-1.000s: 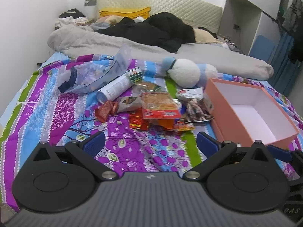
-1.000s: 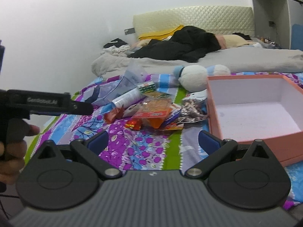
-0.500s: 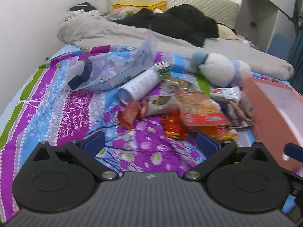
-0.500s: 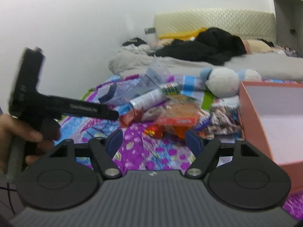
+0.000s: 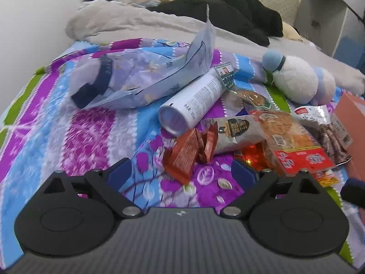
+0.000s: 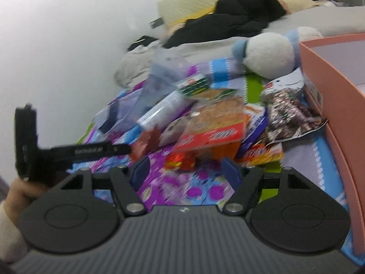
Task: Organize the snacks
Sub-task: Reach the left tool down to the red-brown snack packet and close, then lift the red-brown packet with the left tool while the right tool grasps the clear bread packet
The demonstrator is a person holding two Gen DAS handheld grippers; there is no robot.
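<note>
A pile of snacks lies on the patterned bedspread [image 5: 68,132]: a white tube can [image 5: 194,105], small red-brown packets [image 5: 189,153], a grey bag [image 5: 232,132], an orange-red cracker pack [image 5: 289,141] and a bag of wrapped sweets [image 5: 330,134]. My left gripper [image 5: 182,173] is open and empty, just short of the red-brown packets. My right gripper [image 6: 184,169] is open and empty, close before the cracker pack [image 6: 214,127] and a small red-gold packet [image 6: 180,162]. The left gripper [image 6: 91,151] also shows at the left in the right wrist view.
An open salmon-pink box [image 6: 337,86] stands right of the pile. A white and blue plush toy [image 5: 296,80] lies behind the snacks. A large pale blue bag [image 5: 146,77] lies at the left. Grey quilt and black clothes [image 5: 228,11] cover the far bed.
Both grippers have moved forward and lower toward the snack pile, which now fills more of each view. The right gripper has tilted. Both stay open.
</note>
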